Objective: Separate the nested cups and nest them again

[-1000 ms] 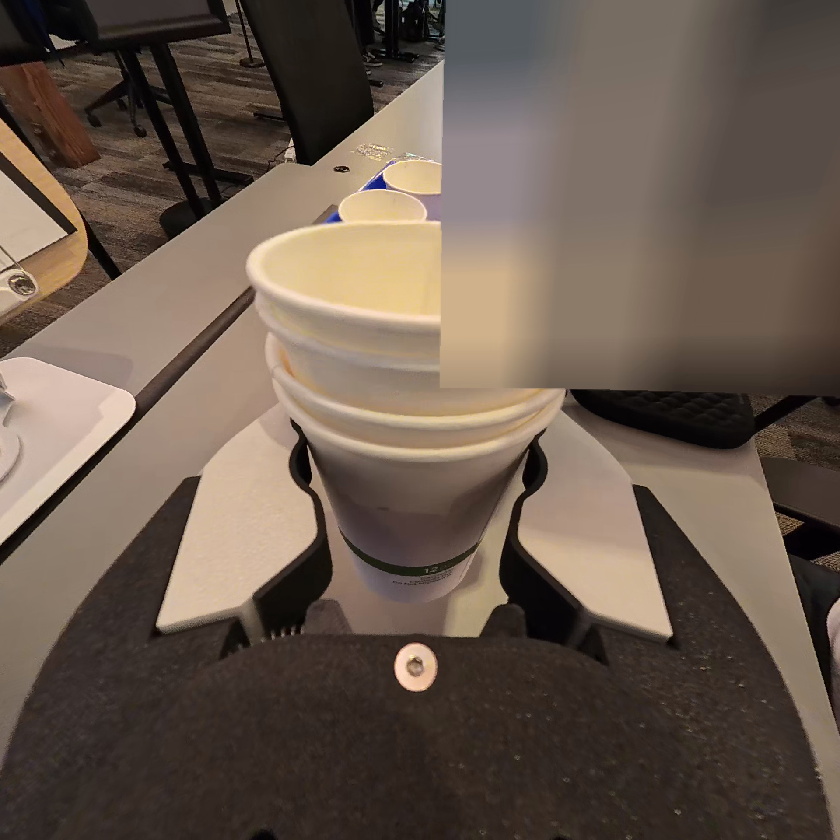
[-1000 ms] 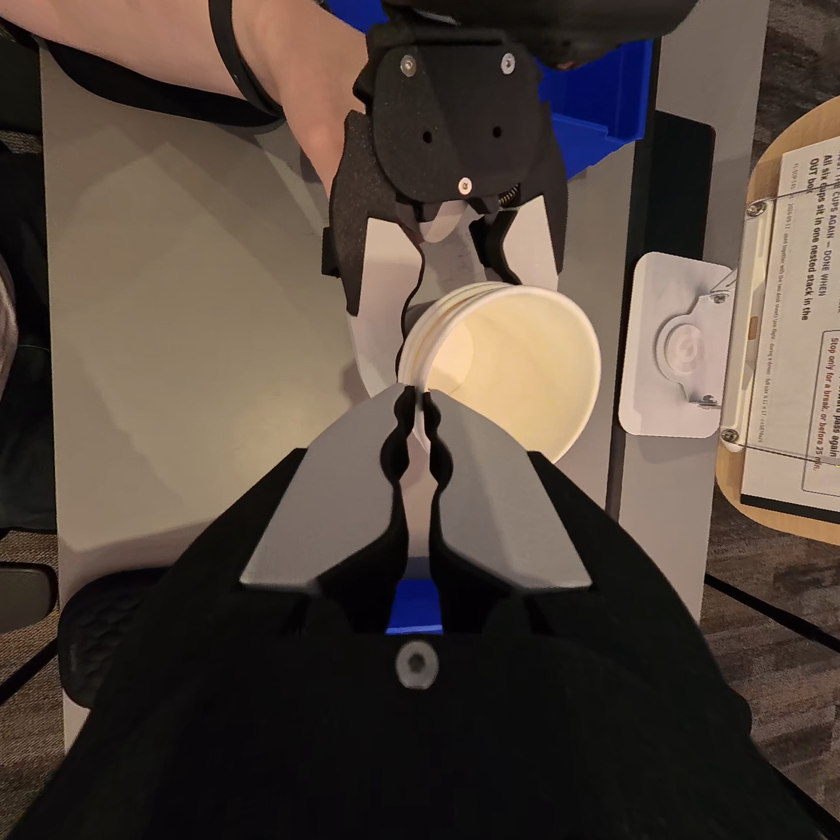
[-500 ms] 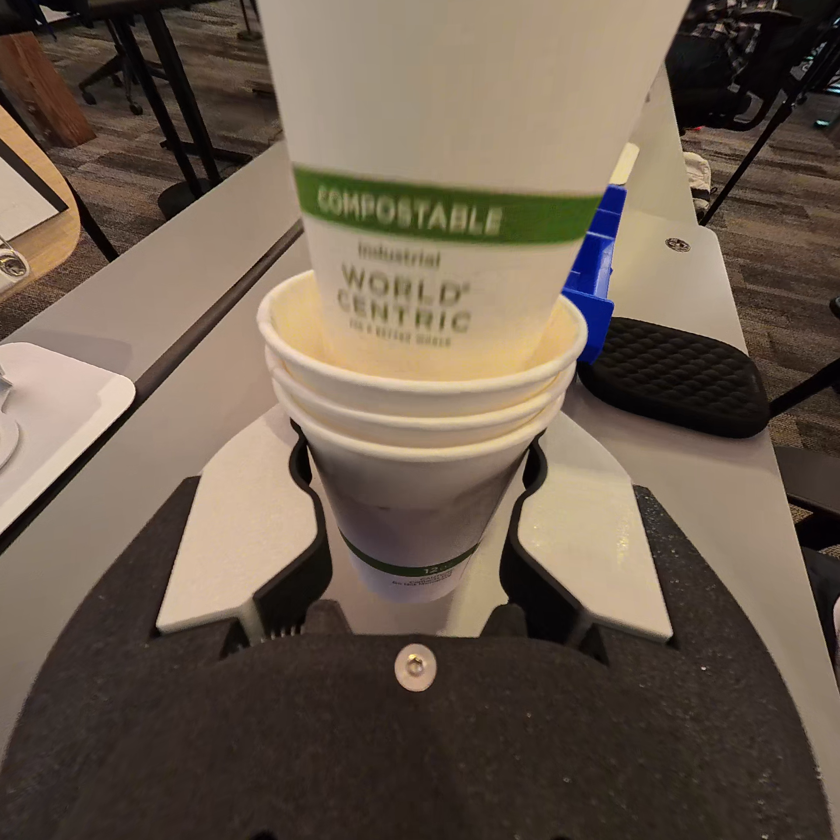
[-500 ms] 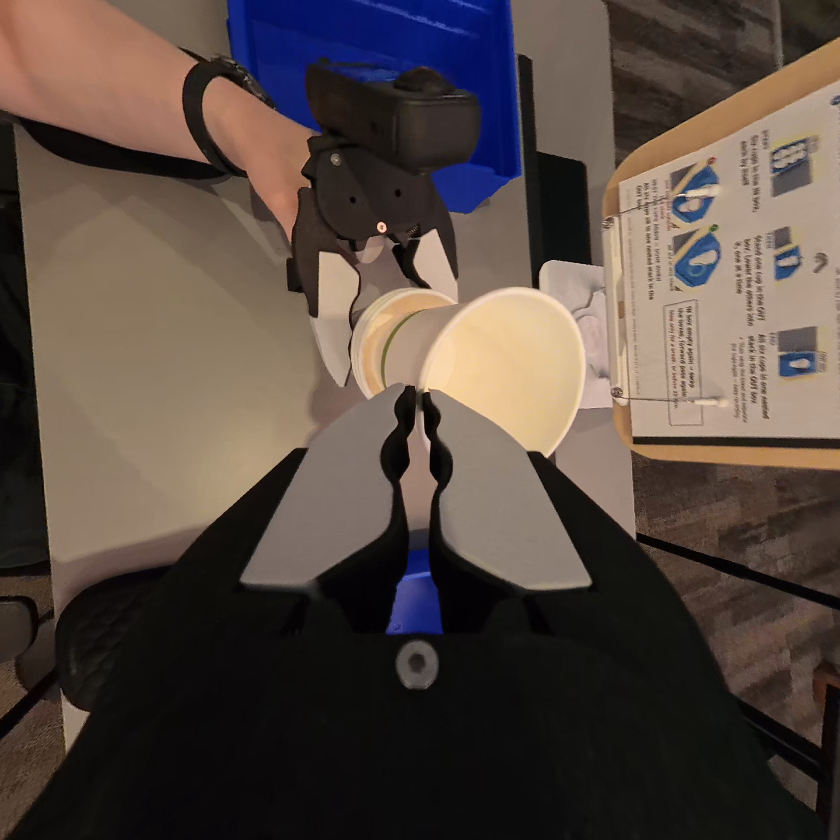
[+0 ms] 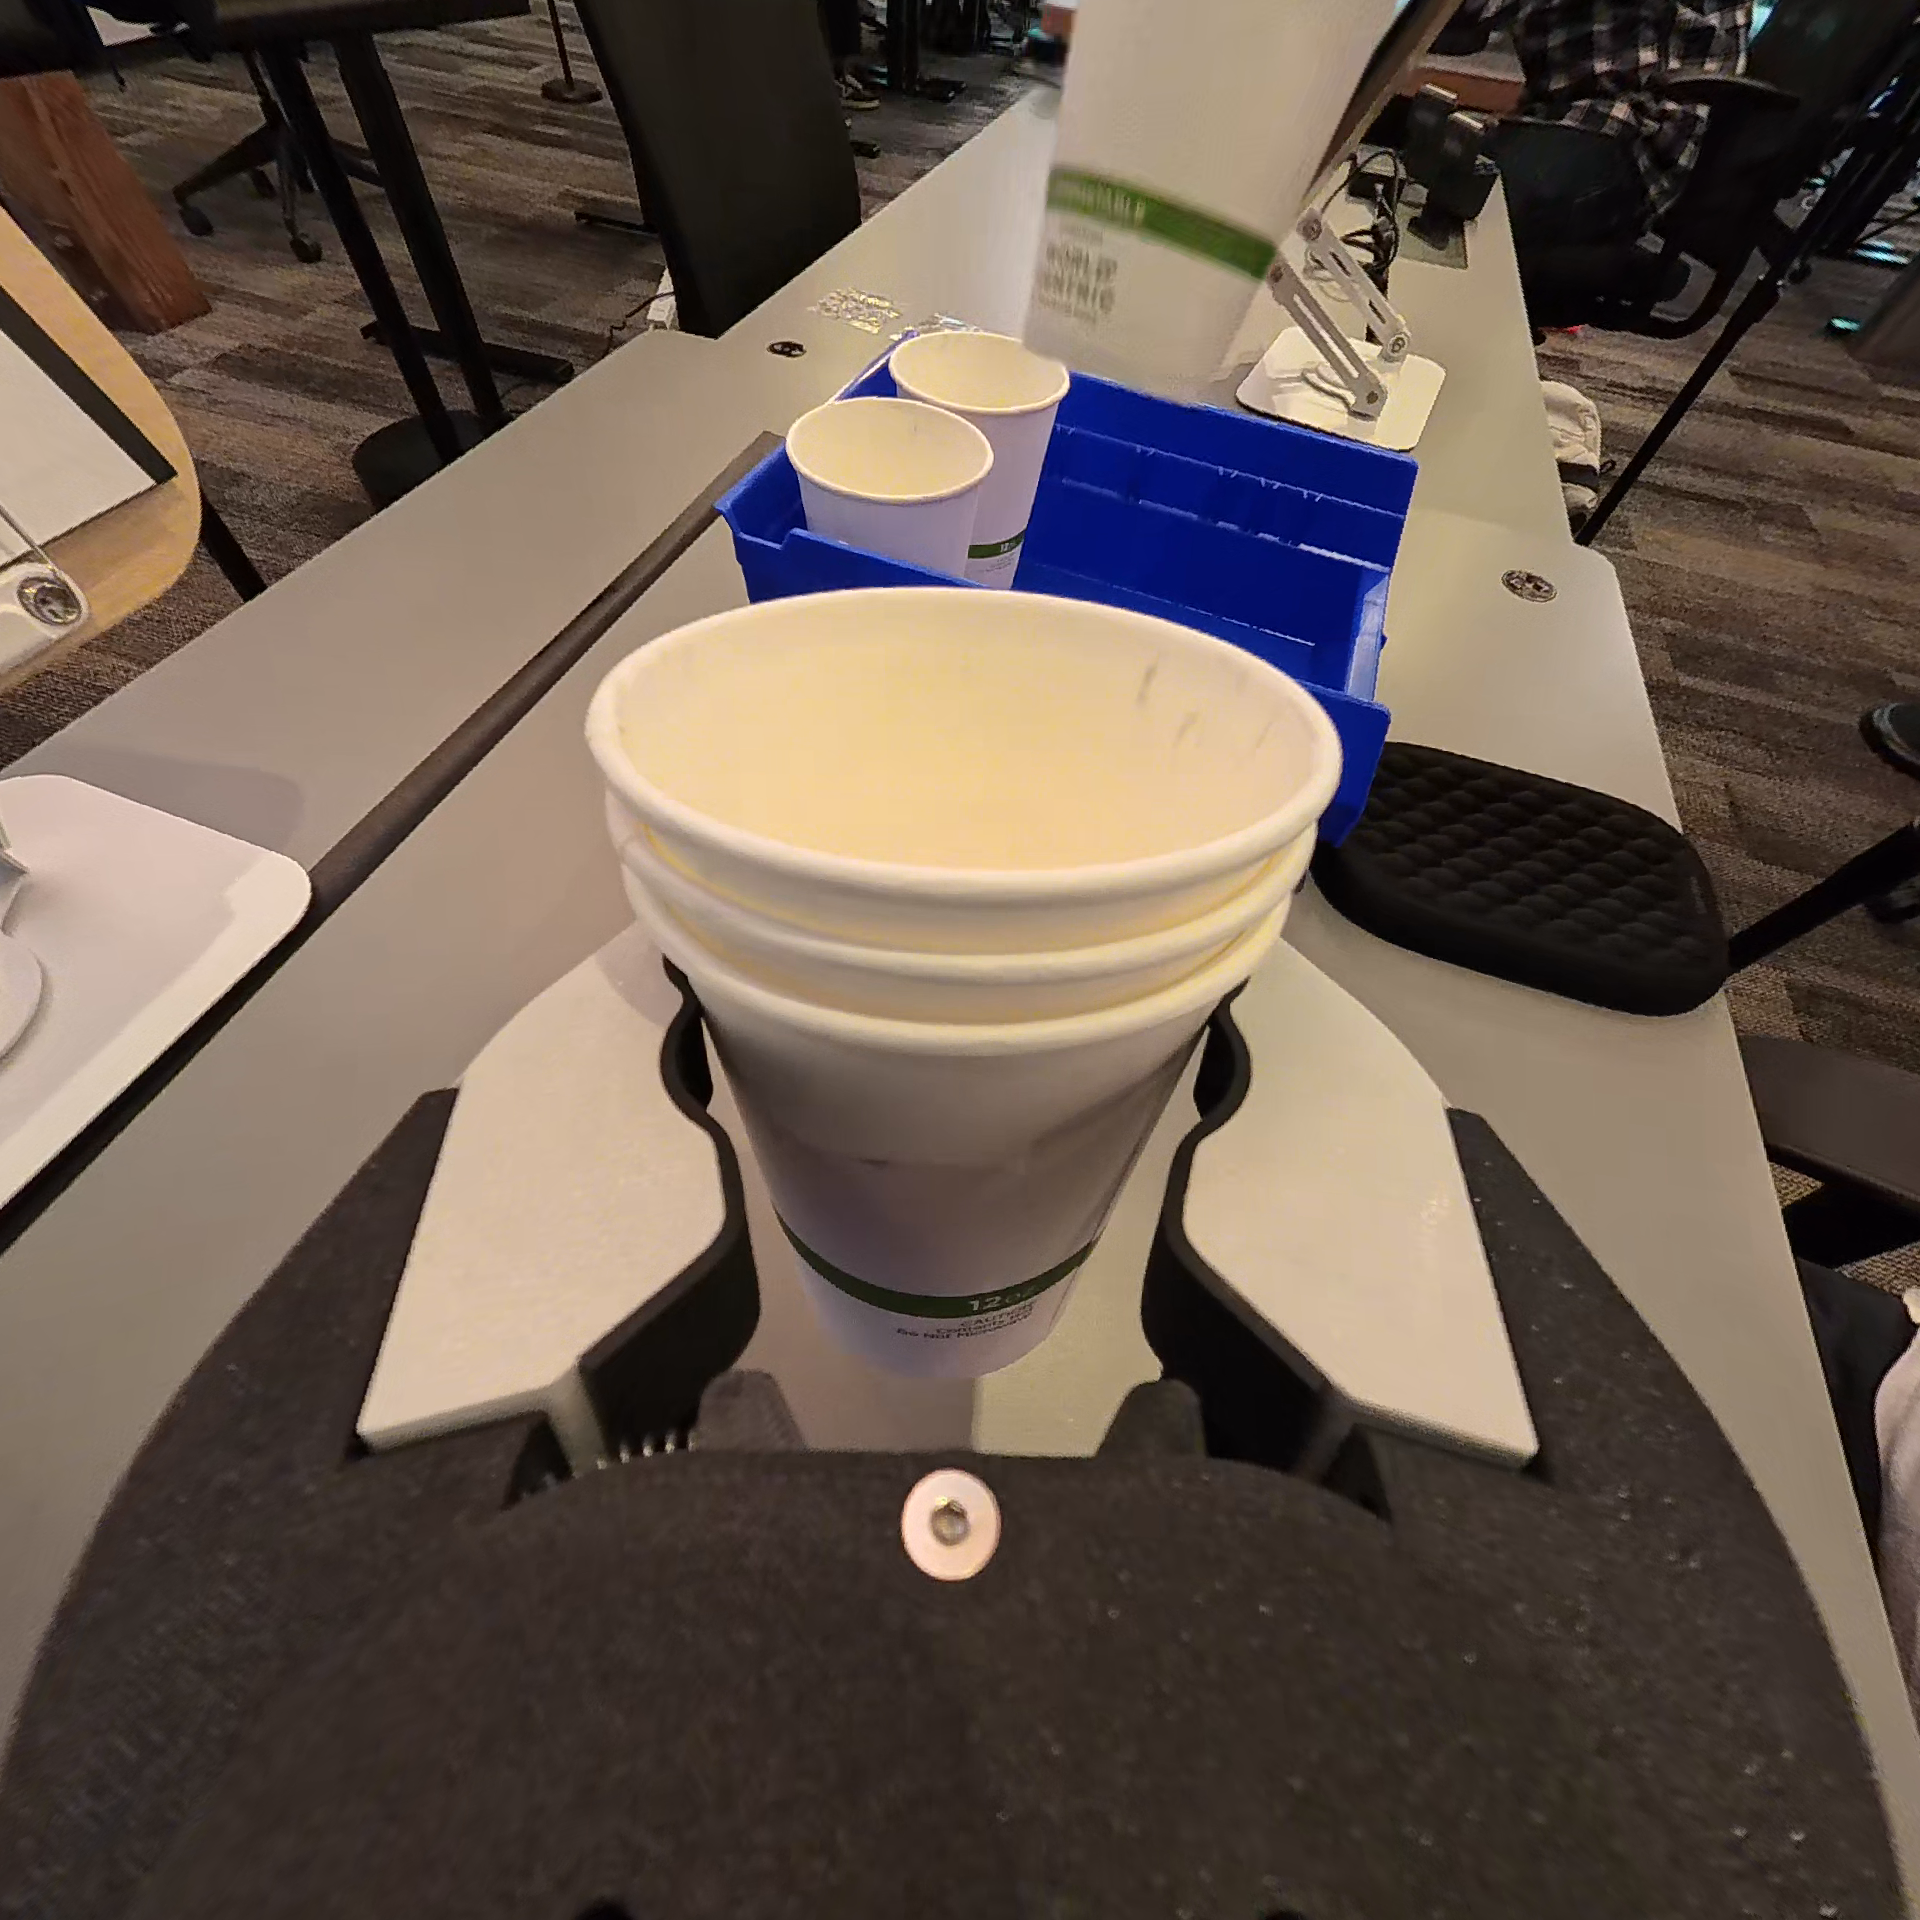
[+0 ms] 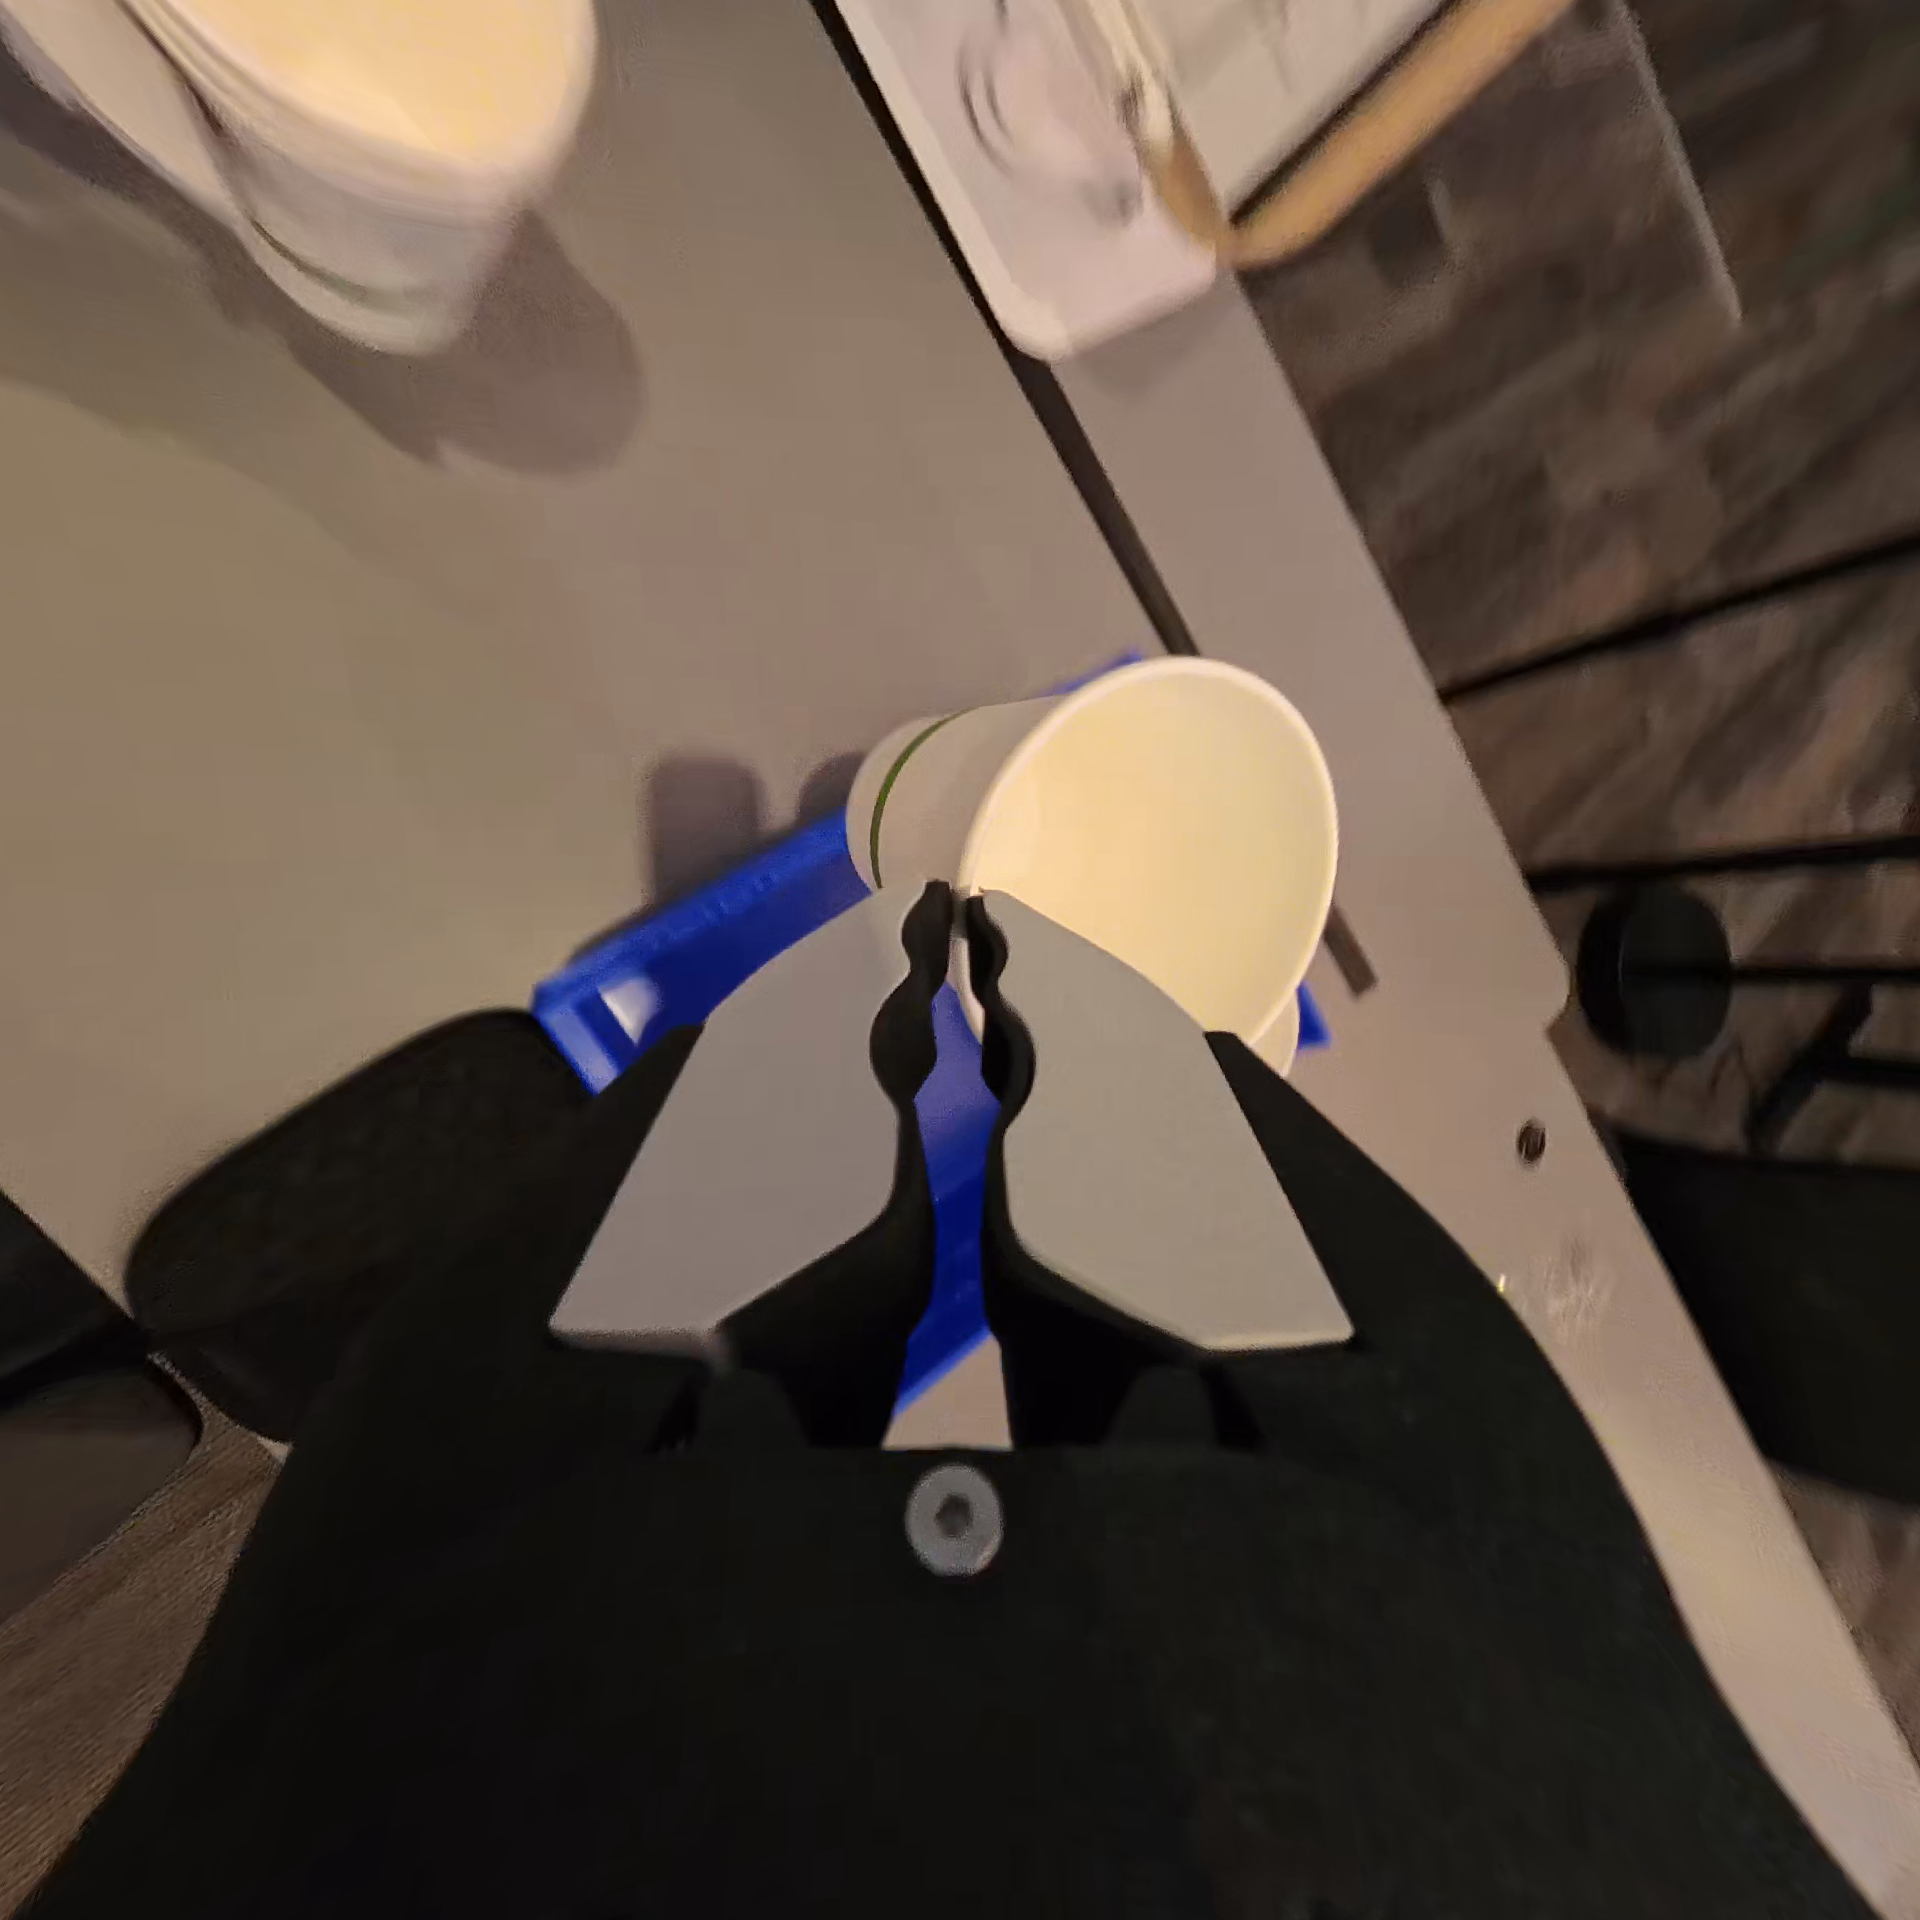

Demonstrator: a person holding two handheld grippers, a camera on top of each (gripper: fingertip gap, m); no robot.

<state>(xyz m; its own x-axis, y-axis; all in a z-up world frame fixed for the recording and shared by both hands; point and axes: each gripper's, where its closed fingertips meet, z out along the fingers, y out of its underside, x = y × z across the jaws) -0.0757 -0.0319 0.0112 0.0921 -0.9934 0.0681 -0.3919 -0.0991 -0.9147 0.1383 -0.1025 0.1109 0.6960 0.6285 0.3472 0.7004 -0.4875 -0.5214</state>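
My left gripper is shut on a stack of three nested white paper cups, held upright just above the grey table. The stack also shows blurred in the right wrist view. My right gripper is shut on the rim of a single white cup with a green band, held in the air over the blue bin. That cup shows blurred in the left wrist view, above the bin. Two single cups stand in the bin's left compartment.
A grey table with a dark gap along its left side. A black quilted pad lies to the right of the bin. A white stand base sits at left, another white stand behind the bin. Chairs stand beyond the table.
My right gripper has pulled the top cup out of the stack and carried it up and away towards the blue bin. The left gripper has kept still with the remaining stack.
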